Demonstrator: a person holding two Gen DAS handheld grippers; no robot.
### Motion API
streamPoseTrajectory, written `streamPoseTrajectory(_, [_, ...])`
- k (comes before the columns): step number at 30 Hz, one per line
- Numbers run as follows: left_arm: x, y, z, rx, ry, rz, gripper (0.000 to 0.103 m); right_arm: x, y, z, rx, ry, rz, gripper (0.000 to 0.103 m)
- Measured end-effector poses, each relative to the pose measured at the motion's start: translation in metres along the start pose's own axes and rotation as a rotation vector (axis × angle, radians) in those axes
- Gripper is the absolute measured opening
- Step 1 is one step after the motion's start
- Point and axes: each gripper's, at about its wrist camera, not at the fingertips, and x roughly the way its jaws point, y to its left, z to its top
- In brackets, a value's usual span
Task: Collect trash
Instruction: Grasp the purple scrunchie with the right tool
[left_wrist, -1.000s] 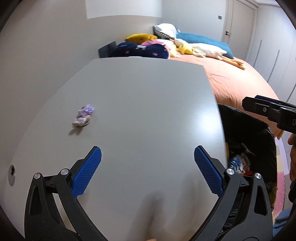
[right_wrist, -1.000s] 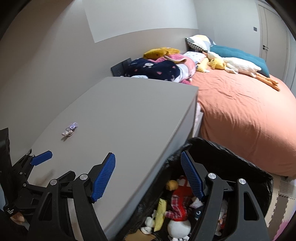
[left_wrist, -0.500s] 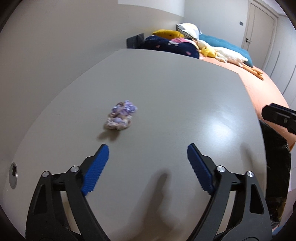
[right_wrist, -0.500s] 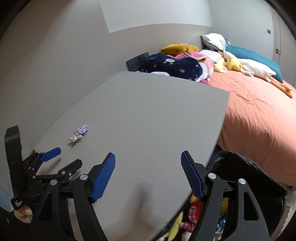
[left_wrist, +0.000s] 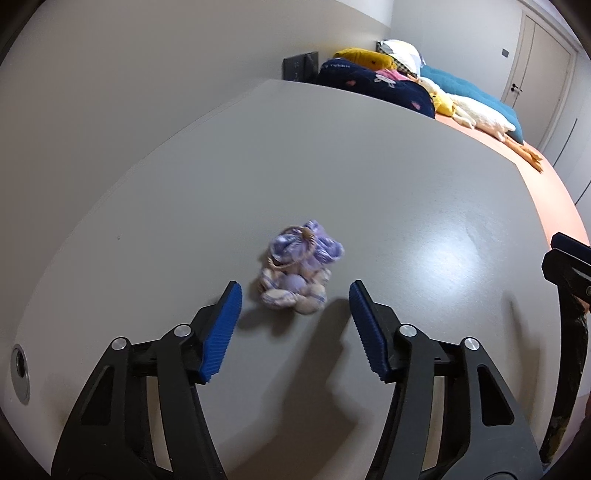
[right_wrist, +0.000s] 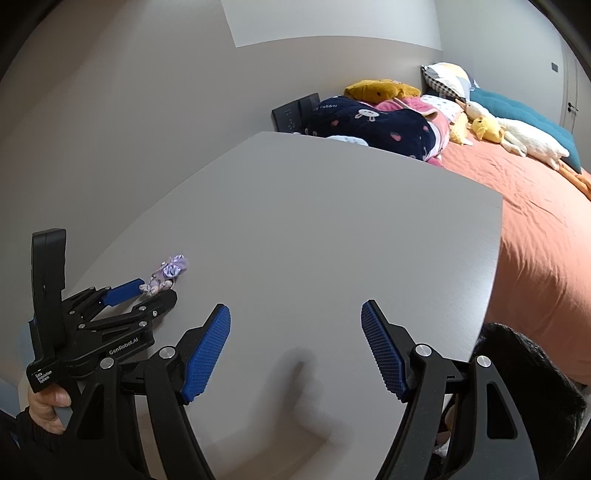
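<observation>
The left gripper (left_wrist: 295, 295) was spread wide just above the grey table (left_wrist: 406, 192), its blue ribbed fingers (left_wrist: 221, 330) apart and holding nothing. A small crumpled bundle of purple-and-beige trash (left_wrist: 300, 273), tied with what looked like a thin cord, lay on the tabletop between and slightly ahead of the fingertips, closer to the left pad than the right; whether either pad touched it could not be told, and its edges were blurred. The right gripper (right_wrist: 295, 321) also stood open and empty over the near part of the table, well apart from the trash (right_wrist: 168, 275), which from this view sat at the tips of the left gripper (right_wrist: 157, 291), partly hidden behind one black finger. A hand (right_wrist: 48, 406) showed at the lower left, cut off by the frame. At the table's right edge the rim of a black trash bag (right_wrist: 528, 354) appeared, its contents mostly hidden behind the gripper. Beyond the table, an orange bed (right_wrist: 535, 221) carried a heap of pillows and plush toys (right_wrist: 388, 114).
</observation>
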Motion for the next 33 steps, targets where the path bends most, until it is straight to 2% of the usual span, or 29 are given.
streamPoseTrajectory(2, [0.0,0.003,0.001,-0.003,0.0,-0.005,0.052,0.002,0.001,0.001,-0.003,0.001,0.002,0.074])
streamPoseTrajectory(6, [-0.001,0.007,0.001,0.007,-0.006,-0.002,0.033,0.005,0.006,0.002,-0.01,0.004,0.009,0.074])
streamPoseTrajectory(10, [-0.007,0.01,0.0,0.014,-0.028,-0.002,0.024,0.007,0.015,0.003,-0.02,0.008,0.02,0.074])
streamPoseTrajectory(19, [-0.025,0.029,-0.01,0.009,-0.042,0.069,0.023,0.019,0.045,0.004,-0.065,0.035,0.053,0.074])
streamPoseTrajectory(24, [-0.033,0.06,-0.01,-0.082,-0.042,0.088,0.023,0.033,0.065,0.007,-0.097,0.059,0.064,0.074])
streamPoseTrajectory(33, [-0.05,0.11,-0.016,-0.176,-0.057,0.195,0.023,0.068,0.105,0.014,-0.146,0.108,0.091,0.074])
